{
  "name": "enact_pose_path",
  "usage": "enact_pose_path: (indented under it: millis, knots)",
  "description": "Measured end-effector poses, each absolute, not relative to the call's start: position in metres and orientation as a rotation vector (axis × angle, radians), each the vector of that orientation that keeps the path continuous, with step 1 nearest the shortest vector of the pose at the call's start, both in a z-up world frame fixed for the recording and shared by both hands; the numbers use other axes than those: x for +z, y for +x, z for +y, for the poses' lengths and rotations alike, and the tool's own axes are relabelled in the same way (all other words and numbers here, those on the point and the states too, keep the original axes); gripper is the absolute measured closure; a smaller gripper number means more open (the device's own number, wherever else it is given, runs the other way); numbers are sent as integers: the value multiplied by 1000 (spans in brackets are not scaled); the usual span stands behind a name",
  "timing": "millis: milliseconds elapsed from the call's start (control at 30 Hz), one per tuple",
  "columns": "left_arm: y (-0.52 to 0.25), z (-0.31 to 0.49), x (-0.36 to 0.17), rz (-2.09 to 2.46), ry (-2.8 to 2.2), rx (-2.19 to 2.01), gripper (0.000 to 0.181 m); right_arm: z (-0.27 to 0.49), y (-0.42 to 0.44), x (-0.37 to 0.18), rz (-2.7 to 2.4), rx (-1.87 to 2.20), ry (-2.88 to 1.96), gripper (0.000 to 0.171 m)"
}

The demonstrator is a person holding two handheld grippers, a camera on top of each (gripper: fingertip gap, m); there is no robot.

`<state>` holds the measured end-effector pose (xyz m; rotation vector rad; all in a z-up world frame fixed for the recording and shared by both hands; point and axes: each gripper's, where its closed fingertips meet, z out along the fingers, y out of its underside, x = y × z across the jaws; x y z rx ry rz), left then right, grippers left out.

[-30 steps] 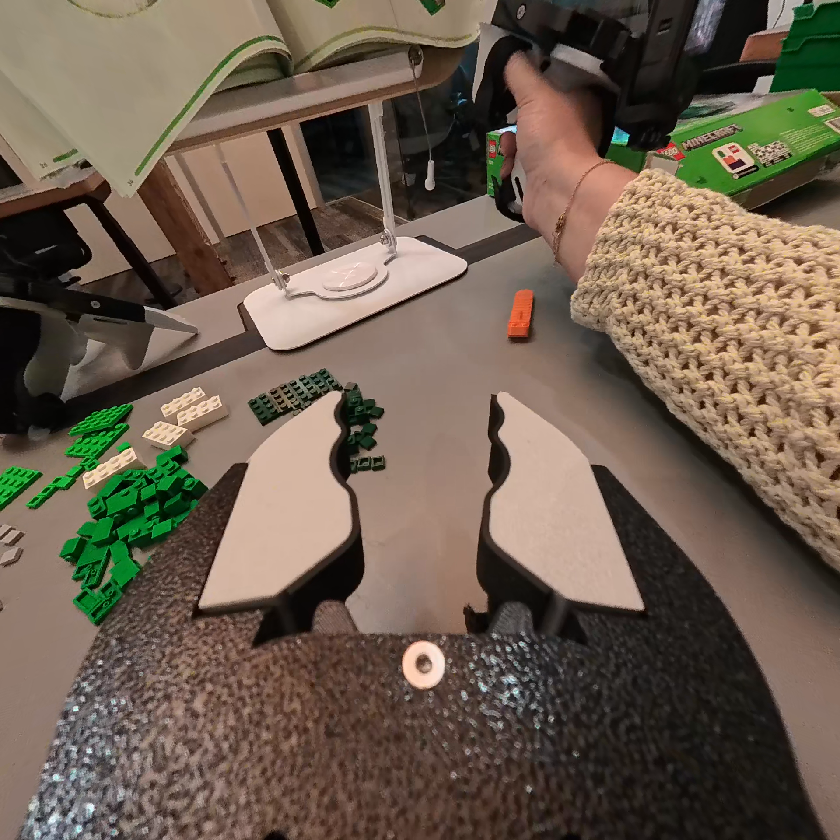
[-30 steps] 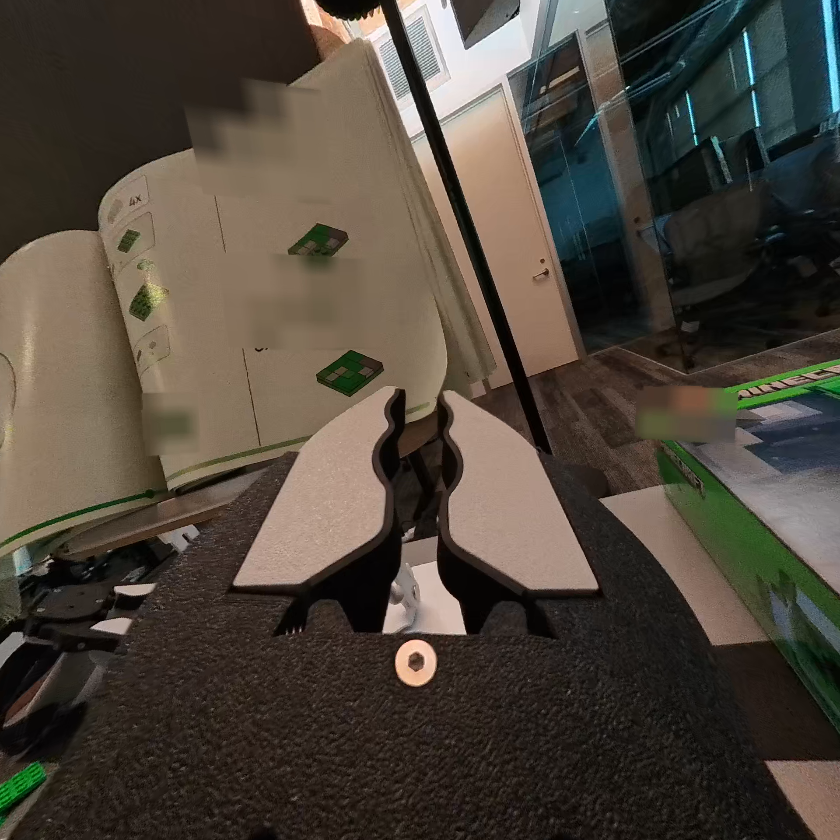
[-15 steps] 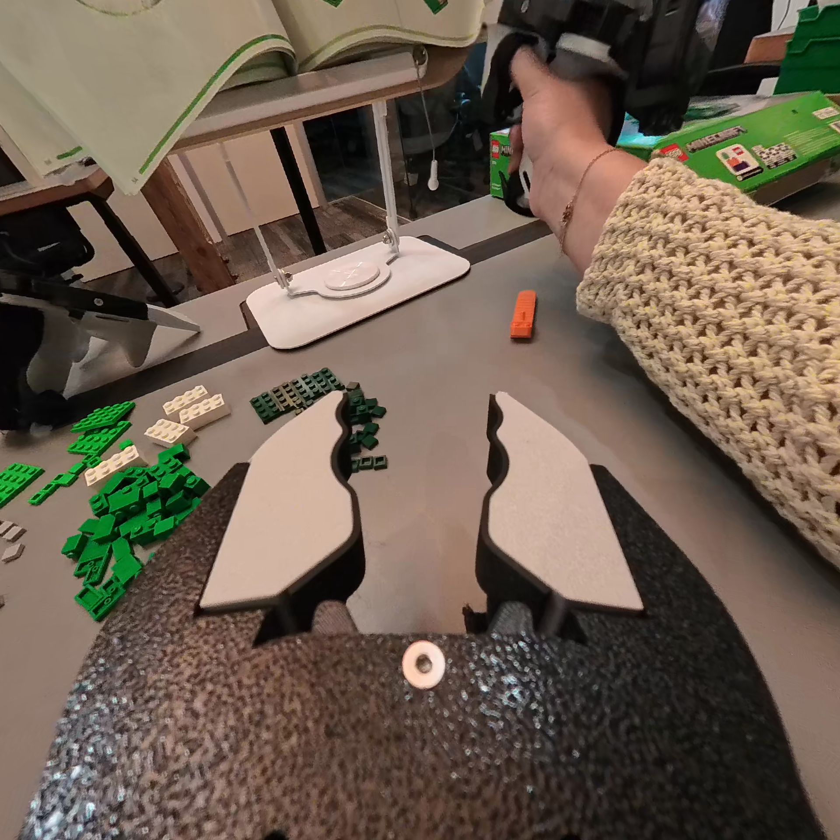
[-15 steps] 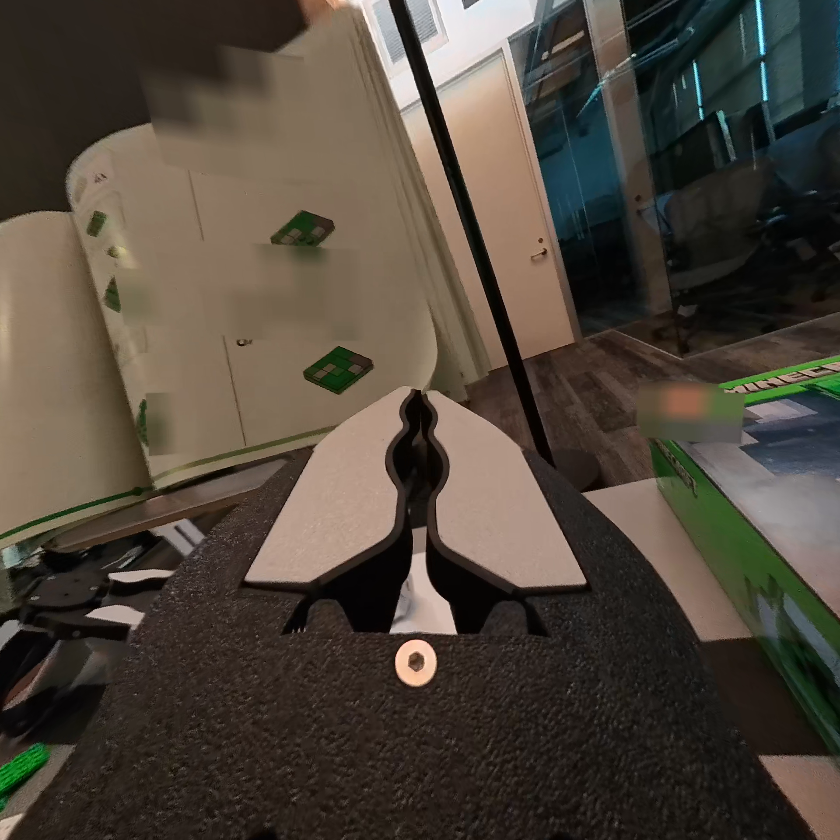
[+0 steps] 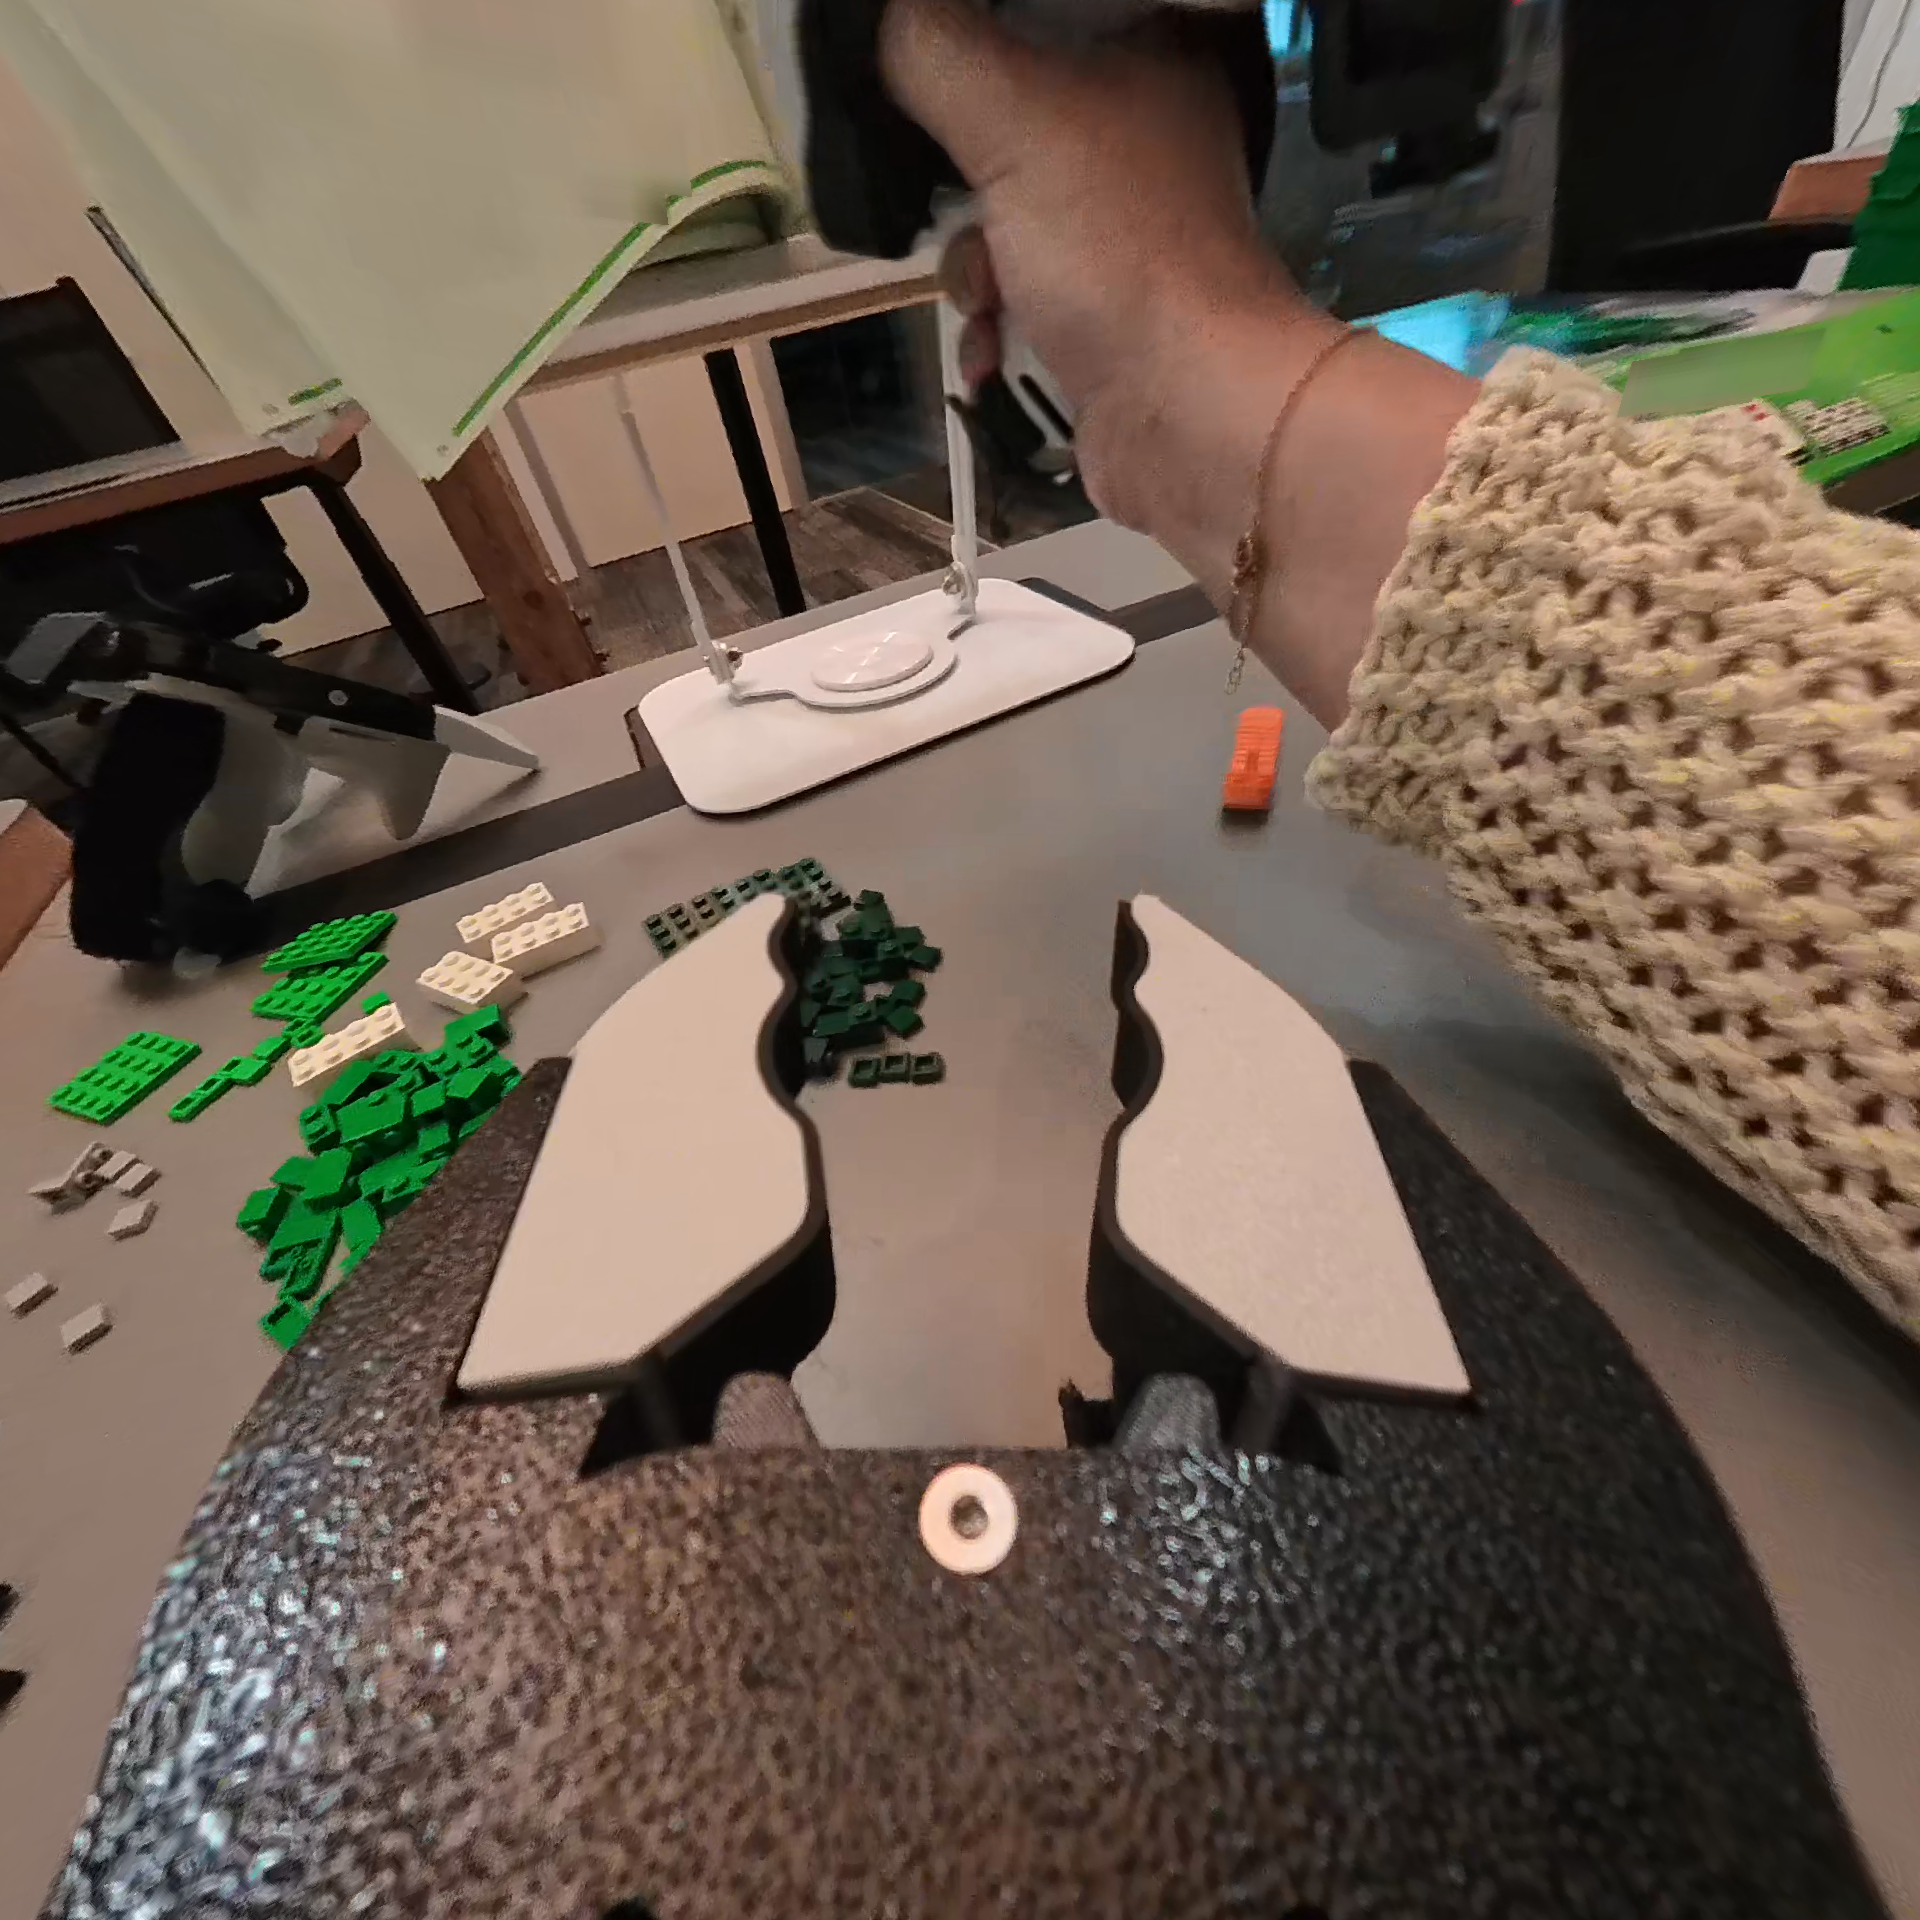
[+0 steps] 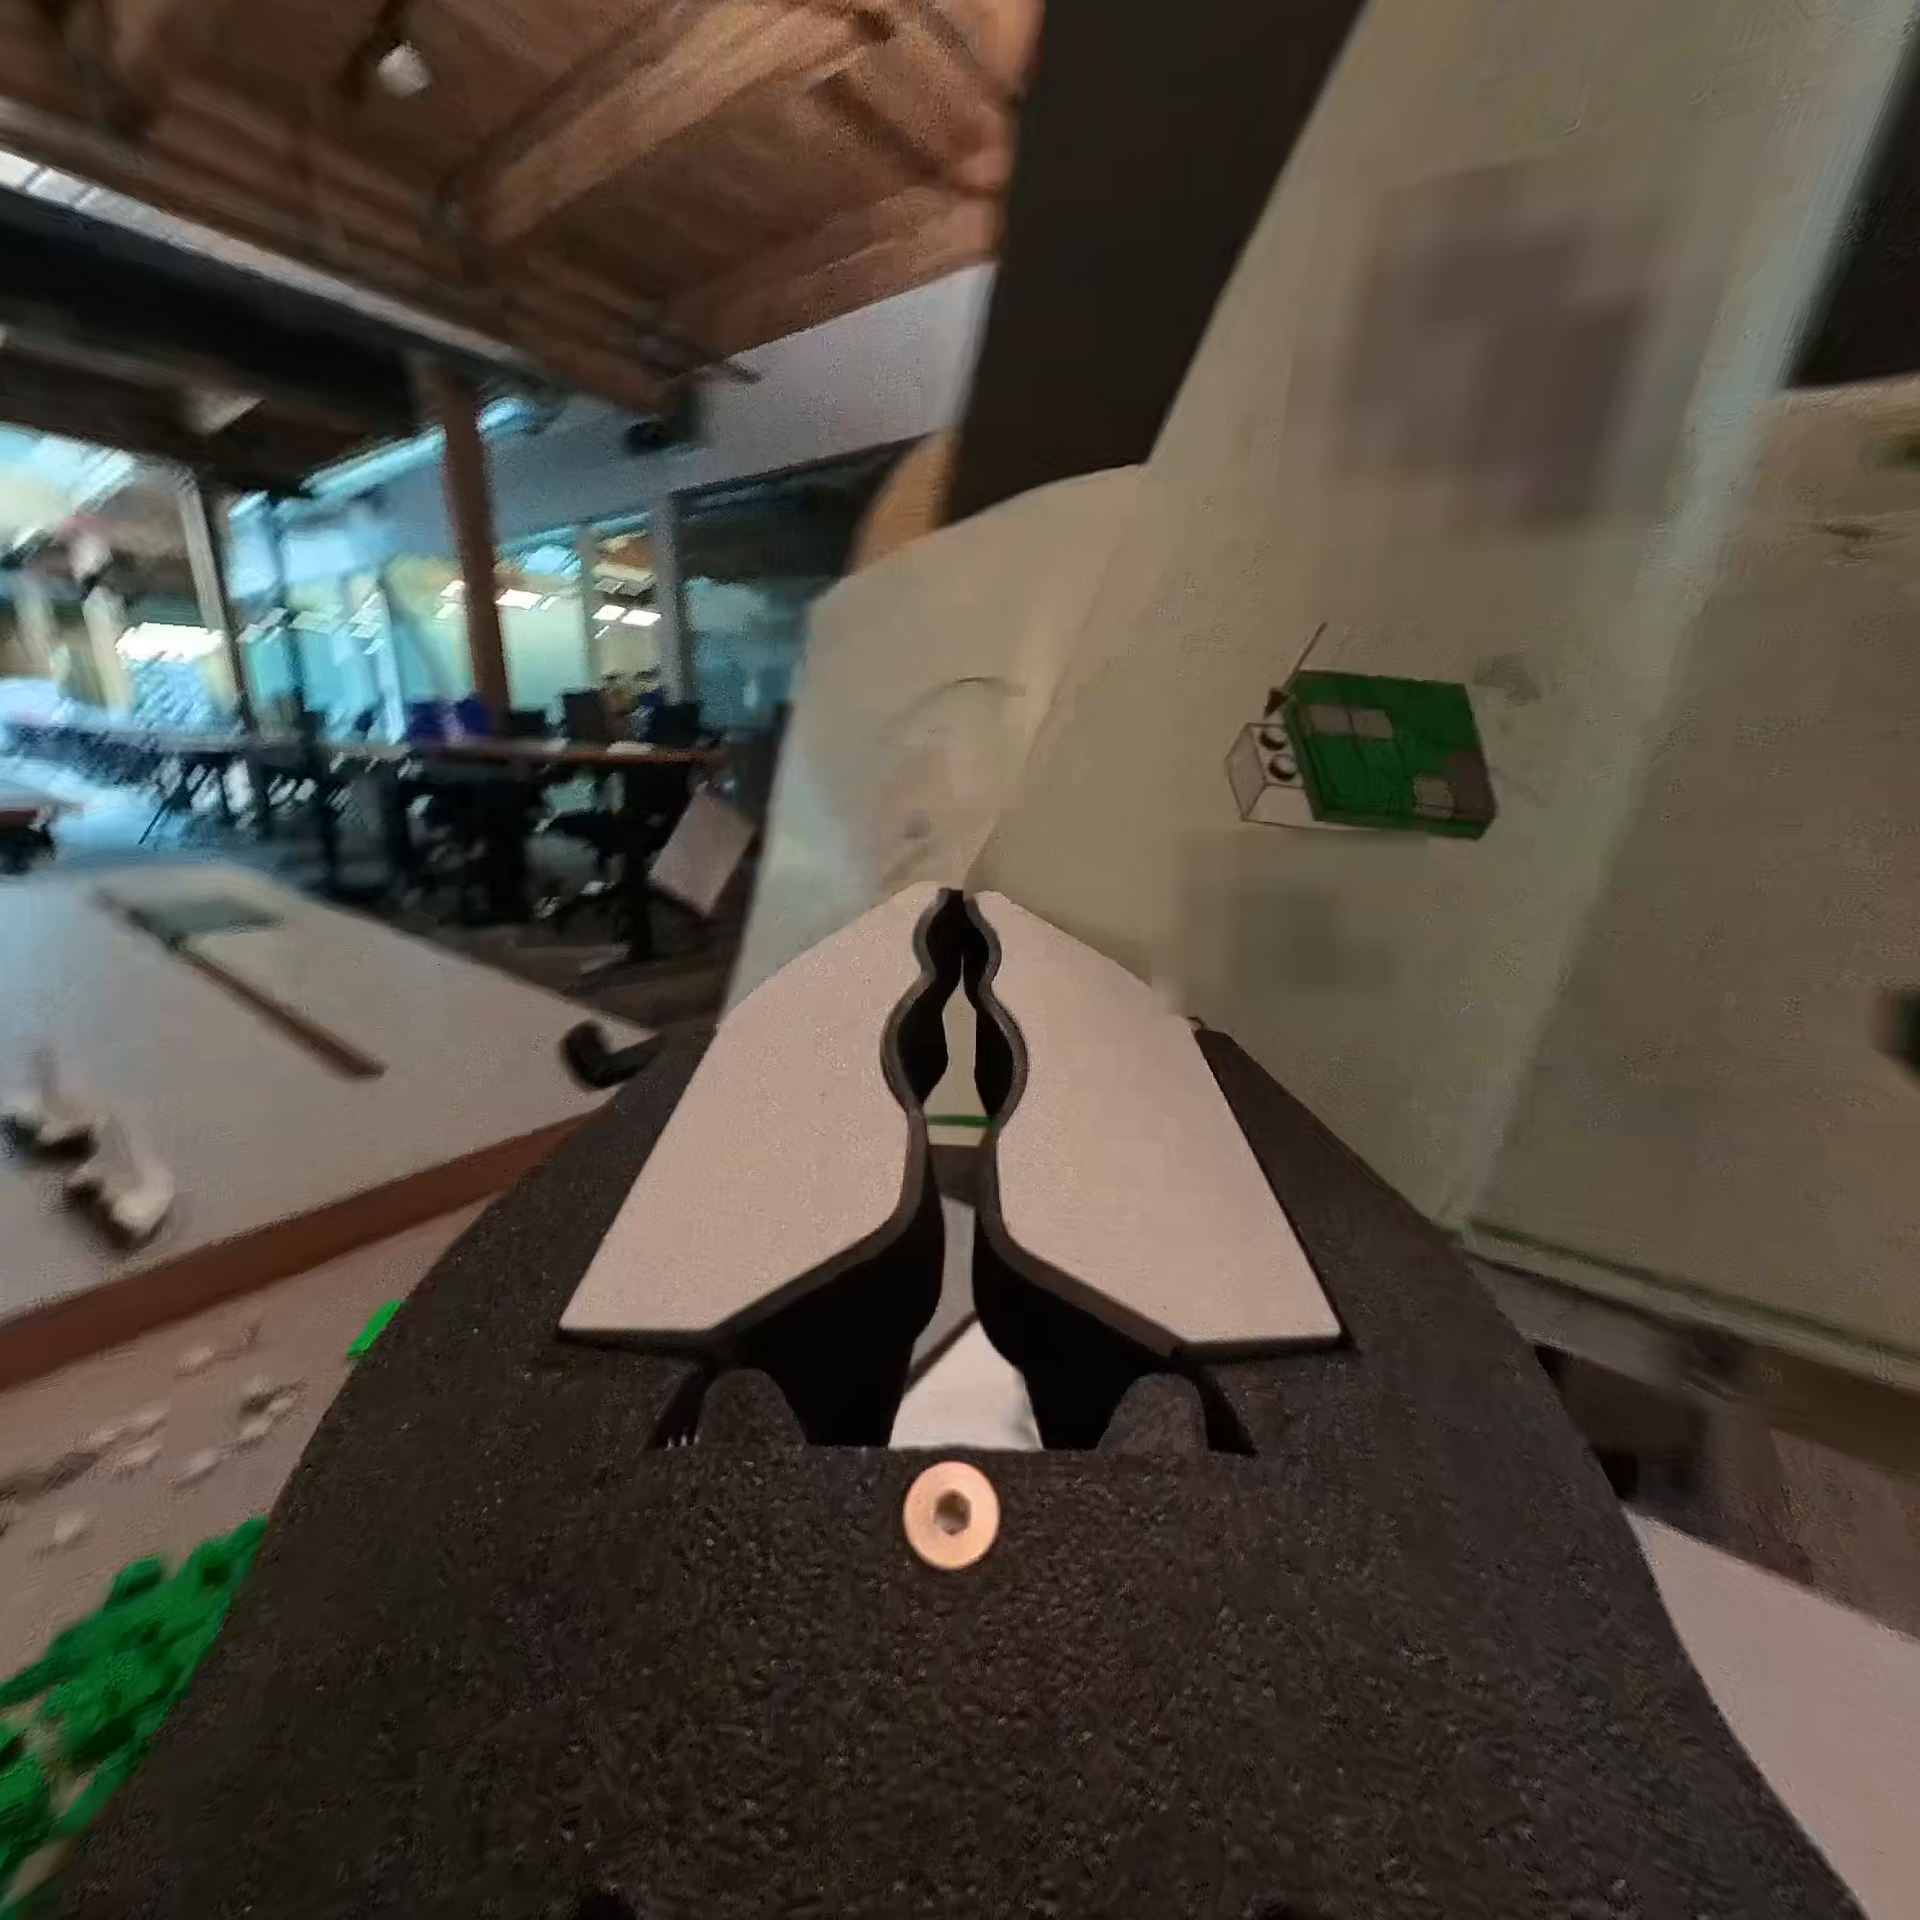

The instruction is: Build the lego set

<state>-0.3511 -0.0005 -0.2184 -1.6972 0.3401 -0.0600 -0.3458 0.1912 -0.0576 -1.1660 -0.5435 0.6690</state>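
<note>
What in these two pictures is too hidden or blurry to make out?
- Left wrist view: the right gripper is cut off by the top edge and wrapped by the hand.
- Left wrist view: some dark green pieces lie behind the left gripper, whose jaws stand open.
- Right wrist view: motion blur smears the booklet; whether the nearly closed jaws pinch a page is unclear.
- Right wrist view: the green pile is blurred and cut off at the corner.
</note>
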Motion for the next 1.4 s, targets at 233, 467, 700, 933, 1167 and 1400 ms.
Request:
enact_pose_path:
  millis: [233, 467, 700, 933, 1167, 1400]
  knots:
    - [-358, 1, -218, 308, -1702, -67, 125, 150, -425, -81, -846, 605, -1145, 171]
    - [-357, 1, -218, 302, -1703, -85, 125, 147, -433, -88, -868, 620, -1141, 171]
    - [-357, 1, -219, 301, -1705, -91, 125, 138, -439, -89, -902, 704, -1105, 171]
    - [-356, 1, -220, 302, -1712, -104, 125, 135, -439, -98, -990, 439, -965, 171]
    - [-356, 1, -221, 306, -1719, -108, 125, 135, -457, -121, -1104, -42, -814, 171]
    - [-354, 1, -222, 311, -1724, -113, 124, 146, -463, -134, -1138, -148, -852, 171]
